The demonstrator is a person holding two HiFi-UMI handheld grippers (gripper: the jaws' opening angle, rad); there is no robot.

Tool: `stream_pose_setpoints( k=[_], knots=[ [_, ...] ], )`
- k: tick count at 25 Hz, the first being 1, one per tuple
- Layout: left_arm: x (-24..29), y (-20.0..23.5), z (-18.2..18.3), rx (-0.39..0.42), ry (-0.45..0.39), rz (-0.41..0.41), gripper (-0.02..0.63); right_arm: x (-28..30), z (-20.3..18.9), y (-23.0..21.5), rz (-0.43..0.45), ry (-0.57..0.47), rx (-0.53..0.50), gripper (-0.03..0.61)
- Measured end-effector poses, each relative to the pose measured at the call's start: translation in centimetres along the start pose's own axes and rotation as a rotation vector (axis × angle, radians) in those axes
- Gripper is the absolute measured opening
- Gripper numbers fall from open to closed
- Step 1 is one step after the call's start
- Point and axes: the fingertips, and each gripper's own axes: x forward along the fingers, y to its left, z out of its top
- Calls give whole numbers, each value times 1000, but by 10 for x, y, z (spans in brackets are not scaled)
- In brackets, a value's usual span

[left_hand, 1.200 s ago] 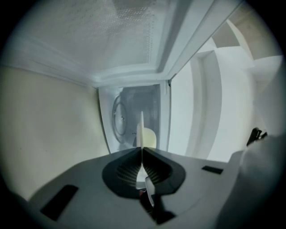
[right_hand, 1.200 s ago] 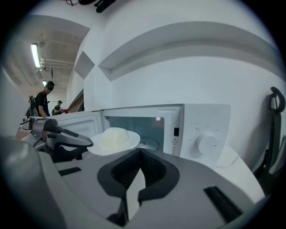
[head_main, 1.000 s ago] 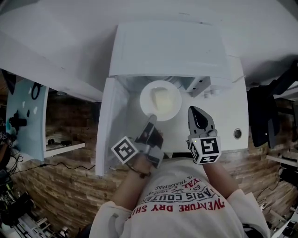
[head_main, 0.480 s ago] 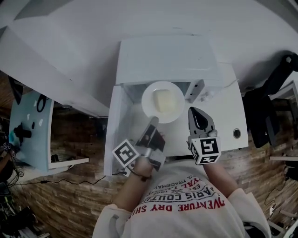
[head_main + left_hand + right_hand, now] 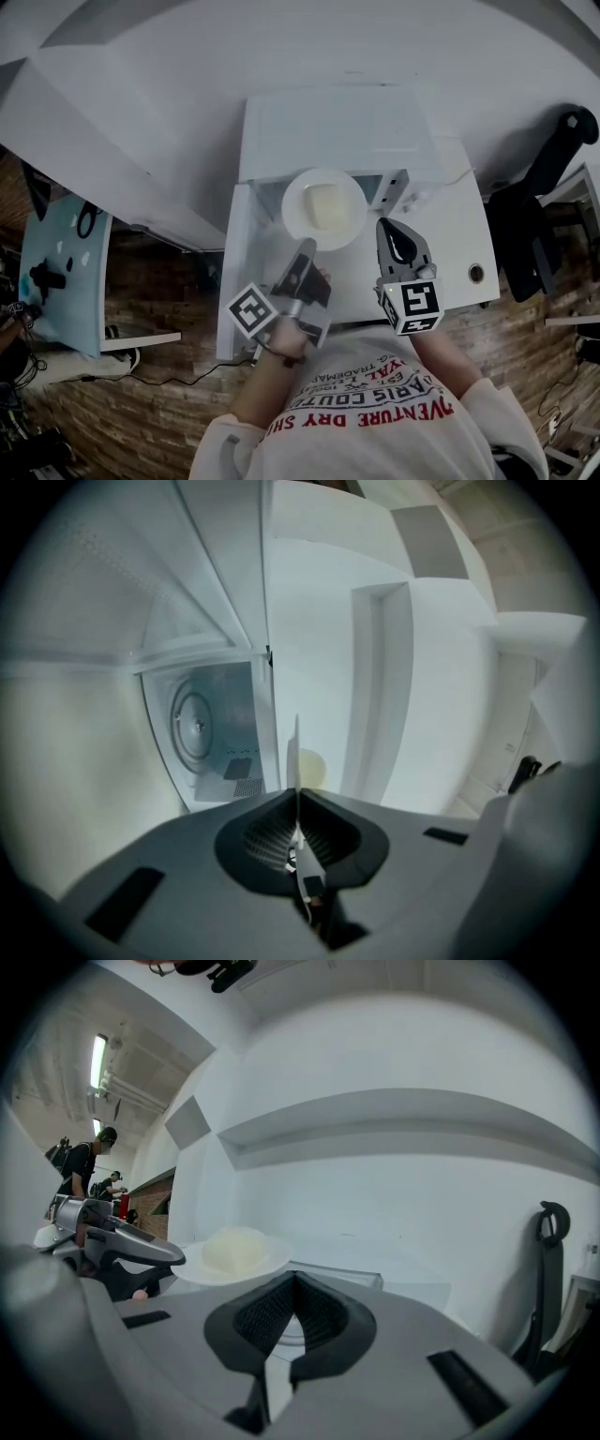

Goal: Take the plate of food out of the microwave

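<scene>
A white plate [image 5: 323, 208] carrying a pale yellow lump of food hangs in front of the open white microwave [image 5: 337, 122]. My left gripper [image 5: 306, 246] is shut on the plate's near rim. The left gripper view catches the plate [image 5: 293, 761] edge-on between the jaws, with the microwave cavity and its turntable [image 5: 194, 726] behind. My right gripper [image 5: 389, 225] is shut on nothing, just right of the plate and apart from it. From the right gripper view, the plate [image 5: 234, 1252] sits level to the left, with the left gripper [image 5: 112, 1241] beside it.
The microwave door [image 5: 246, 272] stands swung open on the left. The white table [image 5: 459, 234] has a round grommet [image 5: 476, 273] at the right. A black chair [image 5: 544, 187] stands further right, a light blue board [image 5: 56, 272] far left. A person [image 5: 89, 1162] stands far off.
The plate stays in my left gripper's grip and has come slightly out and up from the microwave opening. My right gripper has barely moved.
</scene>
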Motion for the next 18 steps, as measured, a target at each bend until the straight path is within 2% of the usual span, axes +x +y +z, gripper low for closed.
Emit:
stream_pose_setpoints(
  k=[18],
  knots=[
    [5,15,-9,-28,31,28,17,-2,-2,-3,-12,-6,3,3]
  ],
)
